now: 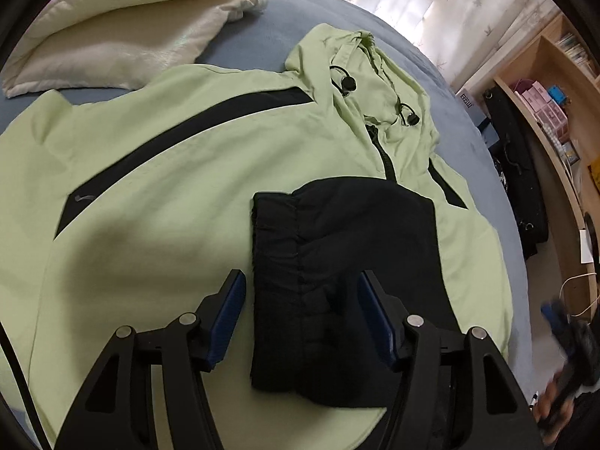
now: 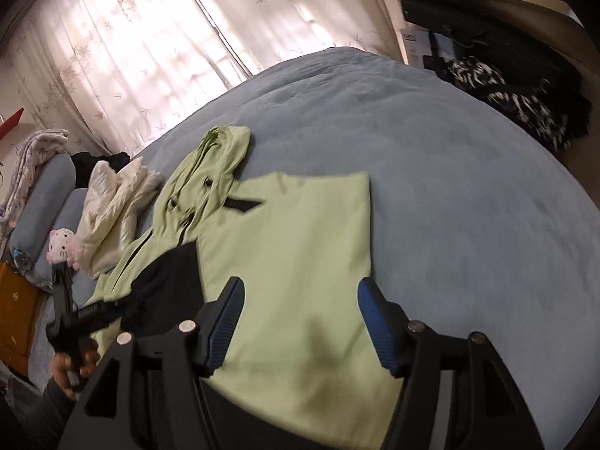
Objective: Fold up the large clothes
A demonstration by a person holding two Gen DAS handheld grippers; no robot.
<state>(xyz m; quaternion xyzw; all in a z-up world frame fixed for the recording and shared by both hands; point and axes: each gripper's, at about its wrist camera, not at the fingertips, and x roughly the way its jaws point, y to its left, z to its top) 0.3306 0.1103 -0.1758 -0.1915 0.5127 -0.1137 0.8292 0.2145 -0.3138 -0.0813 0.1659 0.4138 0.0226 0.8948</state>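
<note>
Both claws, left point(image 1: 300, 318) and right point(image 2: 300, 322), hang spread and empty over the green jacket point(image 1: 168, 172); its folded black sleeve point(image 1: 337, 262) at lower centre could slide loose.

Open bed point(image 2: 468, 195): wide bare blue sheet right of the green jacket point(image 2: 300, 247), free to cross.
Left side: cream quilt point(image 1: 123, 30) touching the jacket's shoulder; plush toy point(image 2: 63, 249) and pillows crowd that edge.
Far right: dark clothes pile point(image 2: 525, 105) and shelves point(image 1: 555, 86) beside the bed.
</note>
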